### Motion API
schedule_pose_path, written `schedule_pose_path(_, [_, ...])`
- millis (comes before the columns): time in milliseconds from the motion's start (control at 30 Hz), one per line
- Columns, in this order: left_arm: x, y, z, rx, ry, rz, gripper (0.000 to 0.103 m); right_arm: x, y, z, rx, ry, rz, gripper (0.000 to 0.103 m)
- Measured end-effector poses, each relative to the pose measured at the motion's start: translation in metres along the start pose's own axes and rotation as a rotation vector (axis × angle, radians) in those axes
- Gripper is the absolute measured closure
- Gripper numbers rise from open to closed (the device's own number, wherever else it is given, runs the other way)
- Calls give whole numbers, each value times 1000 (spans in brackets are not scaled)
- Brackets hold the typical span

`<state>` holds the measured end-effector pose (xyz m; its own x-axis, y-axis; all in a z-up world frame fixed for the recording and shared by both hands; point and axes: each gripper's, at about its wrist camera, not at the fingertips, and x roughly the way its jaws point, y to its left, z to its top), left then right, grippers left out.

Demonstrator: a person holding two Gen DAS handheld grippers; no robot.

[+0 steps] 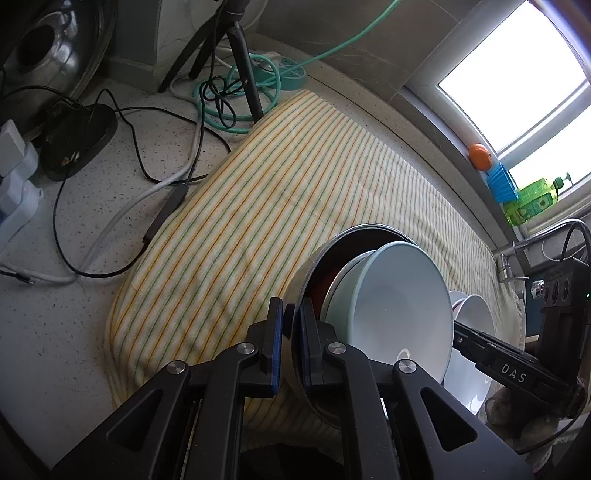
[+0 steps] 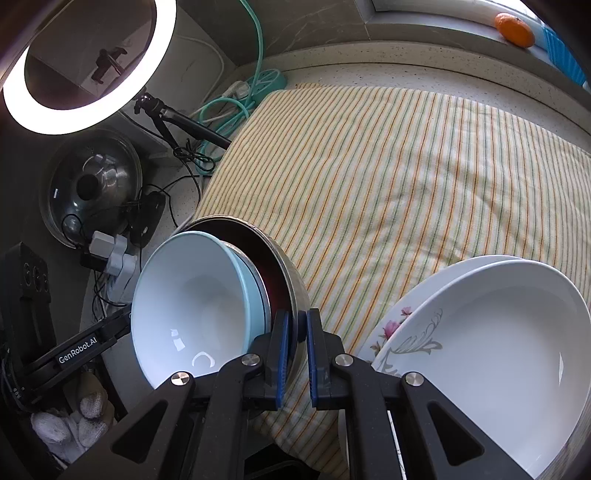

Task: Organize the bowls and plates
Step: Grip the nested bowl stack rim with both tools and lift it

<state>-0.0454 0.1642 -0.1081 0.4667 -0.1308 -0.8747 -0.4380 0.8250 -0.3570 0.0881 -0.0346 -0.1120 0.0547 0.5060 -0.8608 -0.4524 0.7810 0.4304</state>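
Both your grippers clamp the steel bowl's rim.
Left gripper (image 1: 291,341) and right gripper (image 2: 297,354) pinch the steel bowl (image 2: 291,273); a pale blue bowl (image 2: 192,295) nests inside.

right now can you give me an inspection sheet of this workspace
surface: speckled counter with a striped cloth spread over it
job's things: metal bowl tilted on edge, a pale blue bowl nested inside; white floral plates stacked to the right
clutter: pot lid, ring light on a tripod, orange on the sill
grippers: left gripper and right gripper both shut on the metal bowl's rim, from opposite sides
cables: green cord coiled by a power strip; black cables loose on the counter
surroundings: window, faucet
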Motion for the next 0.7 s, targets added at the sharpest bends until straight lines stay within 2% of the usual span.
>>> schedule_pose_path(700, [-27,-33,16,60,-64,-38,96,-54,1,6,51,-105,14,94])
